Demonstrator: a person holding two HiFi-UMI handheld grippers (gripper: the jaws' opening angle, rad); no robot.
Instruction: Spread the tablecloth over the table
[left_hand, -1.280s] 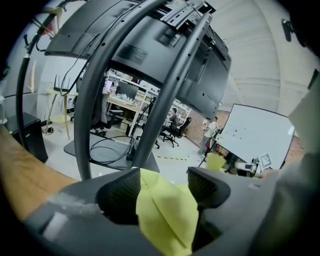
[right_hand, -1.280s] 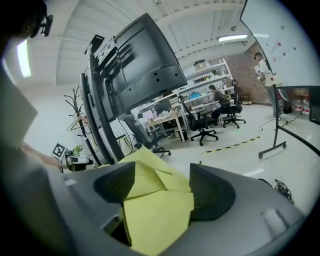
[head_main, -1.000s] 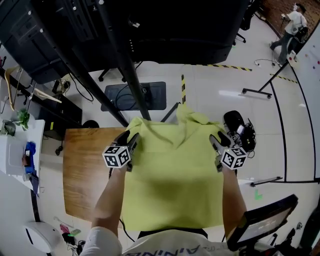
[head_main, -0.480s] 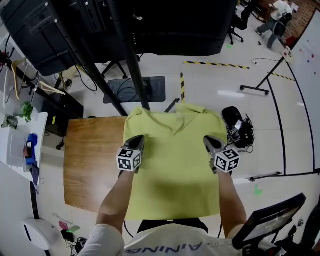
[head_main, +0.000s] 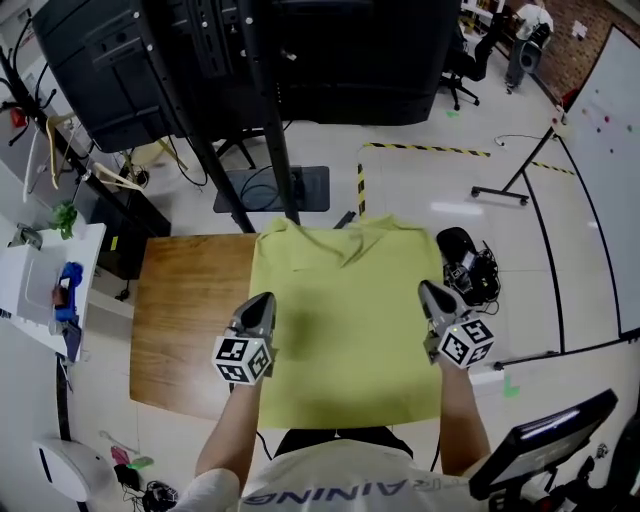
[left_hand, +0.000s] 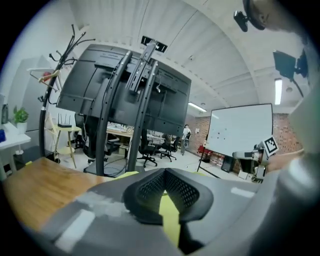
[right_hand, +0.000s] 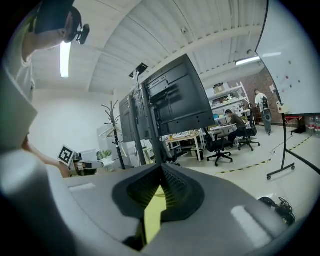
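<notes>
- The left hand-held gripper (head_main: 262, 302), its jaws just closed, pinches the yellow tablecloth (head_main: 345, 330) at its left edge.
- The right hand-held gripper (head_main: 430, 292) is clenched on the cloth's right edge.
- The tablecloth covers the right part of the worktop (head_main: 190, 310); bare wood shows on the left.
- Its far edge lies rumpled, near a black stand (head_main: 272, 130).
</notes>
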